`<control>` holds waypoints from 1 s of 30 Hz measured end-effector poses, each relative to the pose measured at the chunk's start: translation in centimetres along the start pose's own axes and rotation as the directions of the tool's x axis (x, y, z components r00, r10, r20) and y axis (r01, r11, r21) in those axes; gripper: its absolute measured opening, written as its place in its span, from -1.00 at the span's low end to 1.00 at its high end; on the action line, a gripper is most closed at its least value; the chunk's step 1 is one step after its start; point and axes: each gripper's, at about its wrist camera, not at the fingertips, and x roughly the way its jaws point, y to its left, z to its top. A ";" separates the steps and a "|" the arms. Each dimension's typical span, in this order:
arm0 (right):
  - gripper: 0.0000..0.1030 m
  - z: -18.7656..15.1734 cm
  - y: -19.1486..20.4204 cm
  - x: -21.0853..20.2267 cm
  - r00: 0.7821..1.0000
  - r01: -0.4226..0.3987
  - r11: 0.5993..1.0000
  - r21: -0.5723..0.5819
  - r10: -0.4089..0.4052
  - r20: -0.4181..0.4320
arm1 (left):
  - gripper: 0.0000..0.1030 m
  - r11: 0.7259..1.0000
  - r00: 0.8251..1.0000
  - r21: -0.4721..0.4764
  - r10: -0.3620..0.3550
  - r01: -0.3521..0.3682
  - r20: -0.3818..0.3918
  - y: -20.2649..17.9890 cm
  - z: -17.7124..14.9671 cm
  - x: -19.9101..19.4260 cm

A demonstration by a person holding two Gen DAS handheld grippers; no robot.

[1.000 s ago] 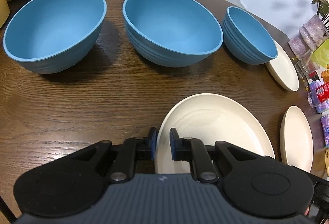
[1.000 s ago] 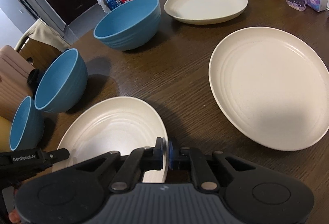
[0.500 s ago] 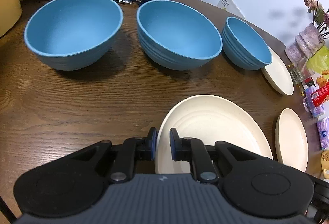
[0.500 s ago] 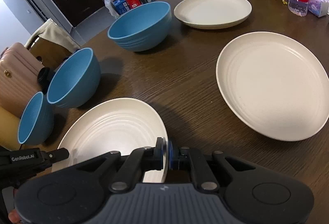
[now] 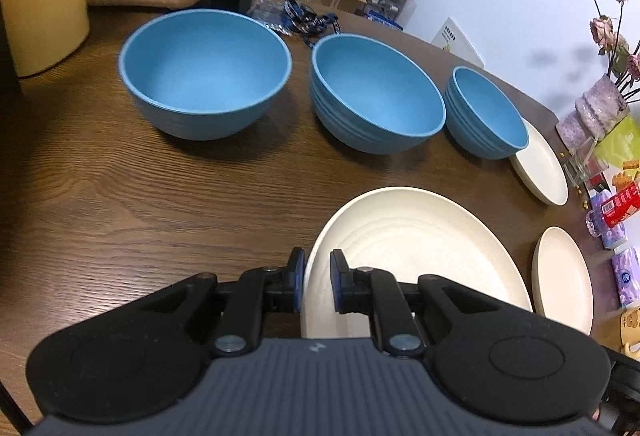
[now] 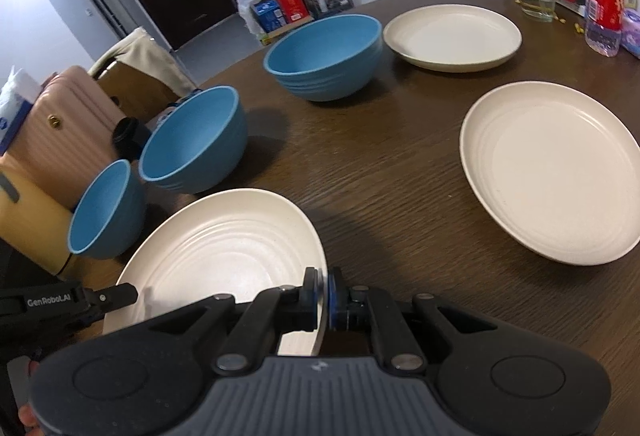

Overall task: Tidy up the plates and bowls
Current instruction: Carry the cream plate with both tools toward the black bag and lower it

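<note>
While your left gripper (image 5: 317, 286) and right gripper (image 6: 323, 294) fingers clamp one cream plate (image 6: 224, 248), every other plate and blue bowl sits unstacked.

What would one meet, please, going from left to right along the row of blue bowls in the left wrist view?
Wide blue plastic bowl → deep ribbed blue bowl → small ribbed blue bowl → cream round plate, partly behind the small bowl.
</note>
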 end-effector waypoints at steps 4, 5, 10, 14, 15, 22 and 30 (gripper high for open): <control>-0.89 -0.4 1.0 -0.6 1.000 -0.022 1.000 -0.021 0.022 0.008 | -0.73 1.000 1.000 -0.020 0.008 -0.008 0.018 0.9 -0.3 -1.1; -0.89 -0.5 1.2 -0.7 1.000 -0.028 0.999 -0.026 0.028 0.007 | -0.73 1.000 1.000 -0.026 0.013 -0.013 0.023 1.2 -0.4 -1.4; -0.89 -1.3 2.5 -0.9 0.998 -0.057 0.997 -0.059 0.057 0.002 | -0.73 0.998 0.998 -0.050 0.040 -0.038 0.043 2.8 -1.3 -3.0; -0.89 -1.8 3.6 -0.8 0.997 -0.082 0.993 -0.088 0.081 -0.015 | -0.73 0.995 0.996 -0.078 0.062 -0.057 0.057 4.2 -1.9 -4.0; -0.89 -2.0 4.0 -0.8 0.996 -0.088 0.992 -0.095 0.087 -0.020 | -0.73 0.994 0.996 -0.088 0.069 -0.063 0.061 4.6 -2.1 -4.3; -0.89 -3.3 6.2 -0.3 0.990 -0.133 0.980 -0.146 0.125 -0.064 | -0.73 0.983 0.991 -0.153 0.116 -0.104 0.071 7.5 -3.6 -5.9; -0.89 -4.5 8.7 0.7 0.980 -0.184 0.962 -0.203 0.164 -0.110 | -0.73 0.962 0.982 -0.225 0.174 -0.154 0.071 10.9 -5.2 -7.5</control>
